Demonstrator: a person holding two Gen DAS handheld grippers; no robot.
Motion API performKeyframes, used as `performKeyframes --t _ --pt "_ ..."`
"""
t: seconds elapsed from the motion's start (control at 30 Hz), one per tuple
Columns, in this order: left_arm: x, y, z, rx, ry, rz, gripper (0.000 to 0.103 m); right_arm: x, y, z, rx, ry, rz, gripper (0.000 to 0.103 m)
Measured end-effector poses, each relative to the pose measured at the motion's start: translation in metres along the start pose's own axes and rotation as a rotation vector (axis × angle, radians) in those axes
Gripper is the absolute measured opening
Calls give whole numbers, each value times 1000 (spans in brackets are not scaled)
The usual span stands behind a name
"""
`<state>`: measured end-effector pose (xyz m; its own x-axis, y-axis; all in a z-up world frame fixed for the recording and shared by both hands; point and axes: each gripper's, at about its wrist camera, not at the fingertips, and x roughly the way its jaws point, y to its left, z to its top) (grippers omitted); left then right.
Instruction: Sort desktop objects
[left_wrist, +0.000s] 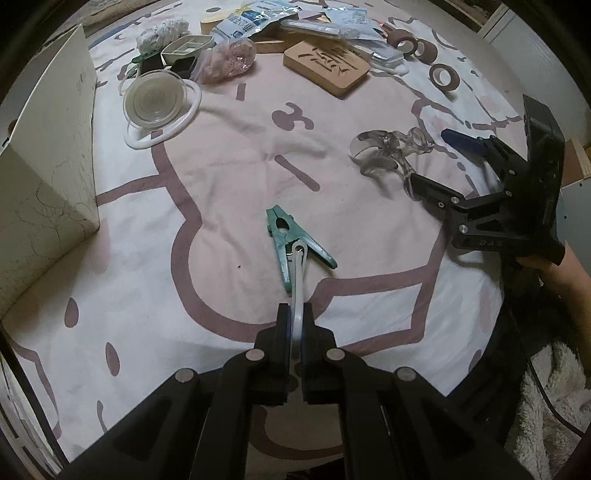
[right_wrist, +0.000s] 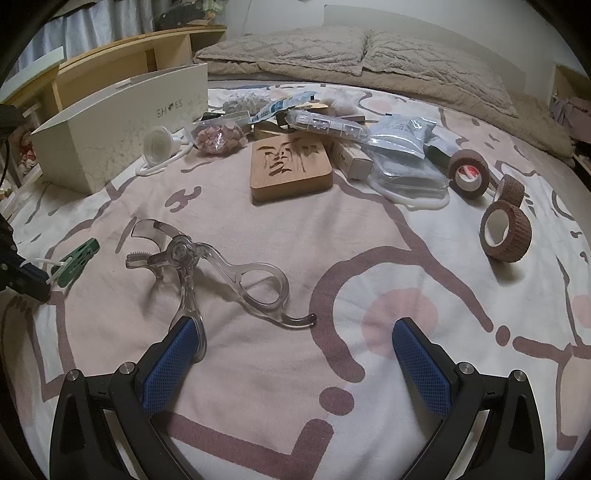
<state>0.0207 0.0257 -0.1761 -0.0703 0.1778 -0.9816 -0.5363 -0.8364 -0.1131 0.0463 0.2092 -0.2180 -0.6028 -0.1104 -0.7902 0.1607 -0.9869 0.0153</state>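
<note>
1. Your left tool (left_wrist: 294, 325) is clamped on a white loop (left_wrist: 297, 284) that runs through the green clip (left_wrist: 291, 240). The clip lies on the bed sheet (left_wrist: 229, 155) just ahead of the fingertips.
2. Your right tool (right_wrist: 295, 354) stands wide open, nothing between its blue pads (right_wrist: 170, 365). The left pad touches or overlaps one handle of the clear plastic scissor-shaped tool (right_wrist: 207, 273); contact cannot be told for sure.
3. Open room: the sheet between the green clip and the white box (left_wrist: 48, 177) is bare, as is the stretch ahead of the clip up to the clutter.
4. Left edge: the white box stands at the left, its tall wall facing the work area.
5. Far edge: a crowded row with a clear round lid (left_wrist: 155, 98) on a white ring, a bag of pink pieces (left_wrist: 229, 61), a carved wooden block (right_wrist: 290, 166) and several packets (right_wrist: 399, 133).
6. Right side: three brown tape rolls (right_wrist: 506, 232) stand on edge, close together, well apart from the right tool.
7. In the right wrist view, pillows (right_wrist: 354, 51) and a blanket lie behind the clutter.
8. A hand (left_wrist: 546, 264) holds the right tool at the right edge of the left wrist view.
</note>
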Motion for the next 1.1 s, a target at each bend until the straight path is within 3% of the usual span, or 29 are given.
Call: performKeyframes --t 0.13,0.2,0.27,0.7,1.1 --pt "0 2 -2 0 5 7 8 2 0 4 -11 48 6 103" --pt "-1 3 -3 -3 2 7 20 3 1 4 -10 60 -1 103" --pt "-2 4 -3 -6 -3 10 24 2 3 4 -9 73 -21 103" --pt "-2 -1 -7 39 -29 11 24 -10 -1 -9 40 57 -42 103" --pt "6 2 1 10 -77 11 25 -13 1 -12 66 36 -57 103"
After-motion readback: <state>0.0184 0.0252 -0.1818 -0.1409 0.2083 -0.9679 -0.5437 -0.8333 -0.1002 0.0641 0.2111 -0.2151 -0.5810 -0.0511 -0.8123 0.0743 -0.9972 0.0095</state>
